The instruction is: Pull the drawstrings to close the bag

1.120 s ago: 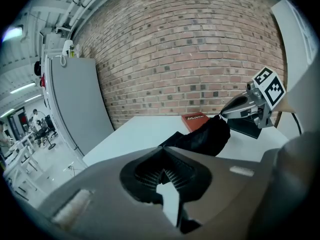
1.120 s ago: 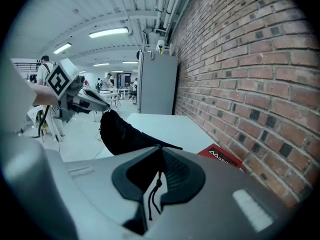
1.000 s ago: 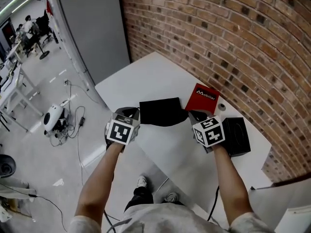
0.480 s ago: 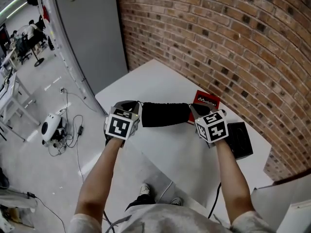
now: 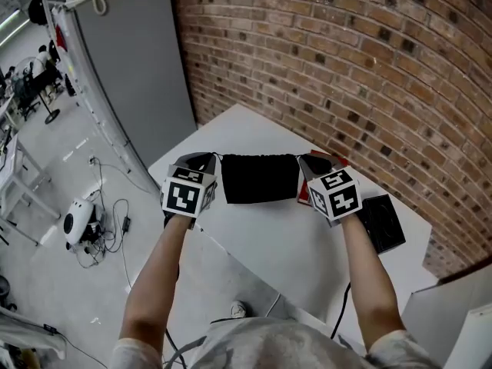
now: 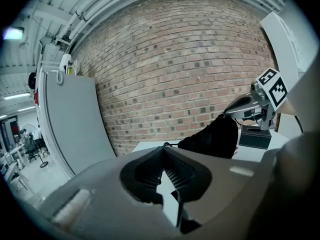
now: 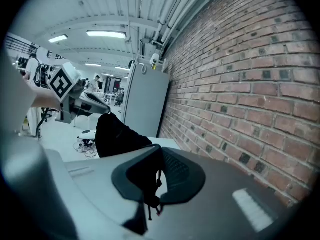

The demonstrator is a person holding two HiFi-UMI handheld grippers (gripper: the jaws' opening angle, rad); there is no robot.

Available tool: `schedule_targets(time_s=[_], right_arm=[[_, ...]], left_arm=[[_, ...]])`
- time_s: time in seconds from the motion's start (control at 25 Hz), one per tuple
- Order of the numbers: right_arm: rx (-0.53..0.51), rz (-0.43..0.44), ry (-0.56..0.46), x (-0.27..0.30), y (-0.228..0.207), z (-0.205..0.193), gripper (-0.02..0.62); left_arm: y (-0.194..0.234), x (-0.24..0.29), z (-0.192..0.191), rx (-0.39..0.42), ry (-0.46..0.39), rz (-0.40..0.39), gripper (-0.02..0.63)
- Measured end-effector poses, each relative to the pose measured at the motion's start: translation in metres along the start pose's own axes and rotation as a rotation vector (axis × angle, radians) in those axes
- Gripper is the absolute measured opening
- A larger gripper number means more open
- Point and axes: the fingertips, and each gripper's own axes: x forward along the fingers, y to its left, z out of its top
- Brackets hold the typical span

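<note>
Black bag (image 5: pixel 259 178), white table (image 5: pixel 254 129), red-brown brick wall (image 5: pixel 346 44), black box (image 5: pixel 388 221), grey panel (image 5: pixel 146 68)

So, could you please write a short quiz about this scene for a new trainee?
1. True or false: the left gripper is open.
2. What does the right gripper pinch? A) the red box B) the right drawstring C) the black box
3. Fill in: the black bag is held between the two ____.
Key: 1 false, it is shut on the left drawstring; 2 B; 3 grippers.
</note>
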Motion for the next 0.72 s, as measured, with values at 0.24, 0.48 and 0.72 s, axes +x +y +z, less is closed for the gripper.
schedule_targets(time_s=[0.24, 0.48, 0.72], right_arm=[[0.009, -0.065, -0.035, 0.004, -0.007, 0.020, 0.014], [0.025, -0.146, -0.089, 0.005, -0.014, 0.039, 0.014], [0.032, -0.230, -0.146, 0.002, -0.023, 0.058, 0.014]], left_arm=[[0.017, 0.008, 0.021, 0.026, -0.060, -0.009, 0.005], [0.031, 0.013, 0.038, 0.052, -0.128, -0.011, 0.005], [0.039, 0.015, 0.055, 0.063, -0.181, -0.028, 0.005]])
